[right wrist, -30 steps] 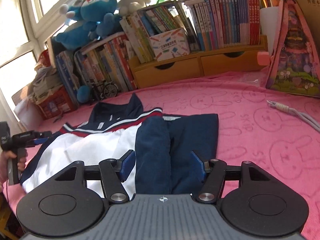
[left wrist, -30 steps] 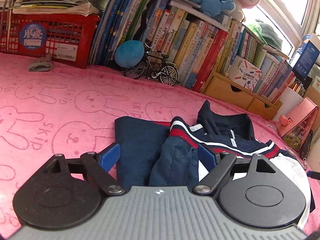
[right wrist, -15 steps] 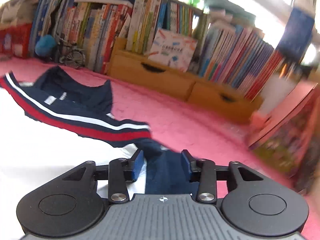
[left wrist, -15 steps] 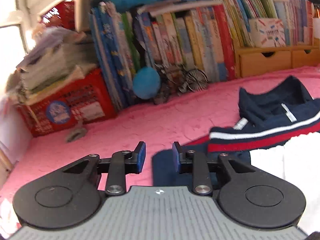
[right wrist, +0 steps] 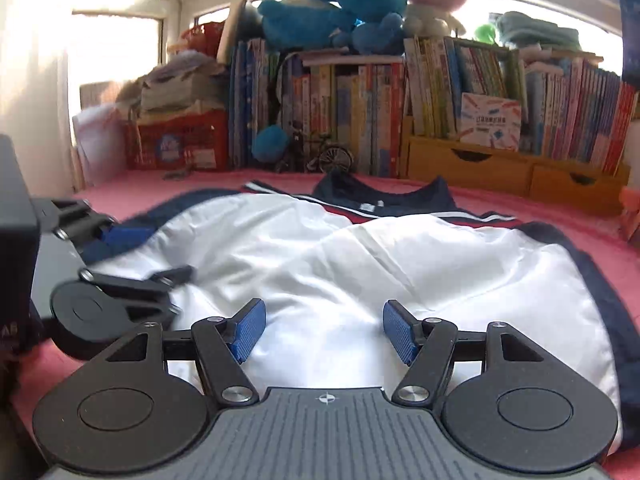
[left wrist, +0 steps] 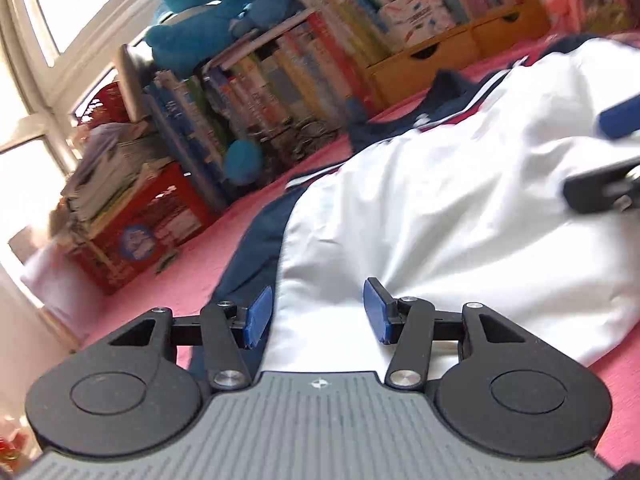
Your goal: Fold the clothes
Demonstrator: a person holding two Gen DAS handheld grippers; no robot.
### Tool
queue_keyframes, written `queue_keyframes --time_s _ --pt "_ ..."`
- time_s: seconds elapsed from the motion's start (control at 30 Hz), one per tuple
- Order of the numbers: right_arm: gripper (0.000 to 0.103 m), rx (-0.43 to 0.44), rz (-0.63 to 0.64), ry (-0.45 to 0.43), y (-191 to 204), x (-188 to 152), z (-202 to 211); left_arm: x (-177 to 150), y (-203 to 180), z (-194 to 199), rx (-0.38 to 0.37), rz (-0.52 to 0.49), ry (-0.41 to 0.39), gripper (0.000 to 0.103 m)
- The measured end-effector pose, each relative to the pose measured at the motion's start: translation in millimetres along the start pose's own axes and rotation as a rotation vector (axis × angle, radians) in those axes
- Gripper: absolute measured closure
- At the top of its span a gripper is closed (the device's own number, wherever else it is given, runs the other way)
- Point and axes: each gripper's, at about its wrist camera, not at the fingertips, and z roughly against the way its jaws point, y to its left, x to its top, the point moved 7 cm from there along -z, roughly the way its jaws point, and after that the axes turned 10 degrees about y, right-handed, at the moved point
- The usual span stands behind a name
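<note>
A white jacket (right wrist: 360, 264) with navy sleeves, a navy collar (right wrist: 384, 196) and red-and-white stripes lies spread on the pink blanket (right wrist: 560, 216). My right gripper (right wrist: 325, 330) hovers over its near white hem; its jaws are opening and the blue pads (right wrist: 250, 330) do not pinch the cloth. My left gripper (left wrist: 318, 314) sits over the jacket's (left wrist: 440, 208) left side by the navy edge, jaws also opening with only loose fabric beneath. Each gripper shows in the other's view: left gripper (right wrist: 156, 252), right gripper (left wrist: 616, 156).
A row of books (right wrist: 360, 112) lines the far side, with blue and pink plush toys (right wrist: 352, 8) on top. A red crate (right wrist: 176, 144) stacked with papers stands at the left, wooden drawers (right wrist: 500, 168) at the right. A toy bicycle (right wrist: 324, 156) and a blue ball (right wrist: 270, 142) stand before the books.
Both grippers have swung away from the navy sleeves to the jacket's near white hem and now sit side by side. Their jaws narrowed half a second ago and stand wider now.
</note>
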Motion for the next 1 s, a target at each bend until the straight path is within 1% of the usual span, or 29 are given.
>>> queue_keyframes --time_s 0.03,0.07,0.1,0.13,0.2,0.27,0.3,0.33,0.37,0.4,0.47,0.57,0.6,0.63,0.67,0.7,0.77,0.8,0.83,0.87,0.9,0.93,1.0 --pt "0.042 -0.066 0.023 0.013 -4.1 -3.6 0.3 -6.3 7.4 -3.0 0.052 -0.016 0.003 0.053" --pt "0.051 -0.133 0.046 0.028 -9.9 -7.1 0.6 -12.3 15.1 -6.1 0.095 -0.024 0.009 0.052" --pt "0.053 -0.204 0.067 0.047 -20.2 -10.9 0.6 -17.5 23.6 -10.1 0.108 -0.010 0.025 0.053" --pt "0.053 -0.273 0.082 0.066 -32.2 -15.1 1.1 -22.0 31.3 -13.5 0.114 0.005 0.040 0.054" --pt "0.057 -0.400 0.082 0.104 -65.5 -26.4 3.8 -26.0 41.0 -17.1 0.087 0.034 0.057 0.054" --pt "0.061 -0.534 0.107 0.128 -97.2 -35.8 6.8 -27.0 40.3 -16.6 0.096 0.011 0.047 0.055" --pt "0.060 -0.600 0.124 0.135 -111.9 -41.2 8.6 -27.2 39.4 -16.1 0.097 0.004 0.044 0.058" --pt "0.060 -0.662 0.156 0.130 -124.0 -48.5 10.5 -27.3 38.9 -15.9 0.095 0.000 0.041 0.059" --pt "0.060 -0.702 0.168 0.133 -135.6 -54.8 12.7 -27.6 38.3 -15.5 0.094 -0.003 0.040 0.059" --pt "0.060 -0.684 0.128 0.155 -144.7 -57.6 15.0 -28.4 38.1 -15.1 0.093 -0.002 0.039 0.059" --pt "0.060 -0.659 0.061 0.162 -154.8 -58.1 20.4 -28.8 37.7 -14.9 0.092 -0.002 0.039 0.059" --pt "0.060 -0.556 -0.089 0.092 -151.1 -45.5 39.0 -29.2 37.1 -14.6 0.093 -0.004 0.037 0.059" --pt "0.060 -0.489 -0.149 0.041 -143.0 -36.6 47.5 -29.1 37.1 -14.6 0.093 -0.005 0.036 0.059" --pt "0.060 -0.408 -0.195 -0.004 -131.9 -28.1 54.1 -29.0 37.2 -14.8 0.093 -0.005 0.036 0.059" --pt "0.059 -0.307 -0.236 -0.038 -119.1 -19.9 57.1 -28.9 37.5 -15.1 0.092 -0.004 0.036 0.059" --pt "0.056 -0.184 -0.273 -0.059 -103.3 -14.5 56.5 -28.8 37.6 -15.2 0.091 -0.004 0.036 0.059" --pt "0.053 0.111 -0.345 -0.067 -64.0 -2.3 49.0 -28.7 37.8 -15.1 0.090 -0.004 0.035 0.059" --pt "0.052 0.210 -0.357 -0.046 -44.9 1.8 39.0 -28.7 37.9 -15.2 0.088 -0.003 0.035 0.059" --pt "0.052 0.254 -0.341 -0.018 -27.4 4.7 28.7 -28.4 38.4 -15.4 0.086 -0.002 0.036 0.059" --pt "0.052 0.280 -0.317 0.009 -11.1 6.9 18.9 -28.5 38.8 -15.4 0.084 0.000 0.036 0.059" --pt "0.052 0.254 -0.268 0.037 1.9 7.2 9.7 -28.7 38.9 -15.4 0.082 0.001 0.035 0.059" --pt "0.052 0.222 -0.220 0.063 12.1 6.5 1.6 -28.7 39.0 -15.5 0.080 0.002 0.036 0.059" --pt "0.053 0.118 -0.129 0.103 17.2 -0.5 -7.9 -28.8 39.0 -15.6 0.080 0.002 0.035 0.059"
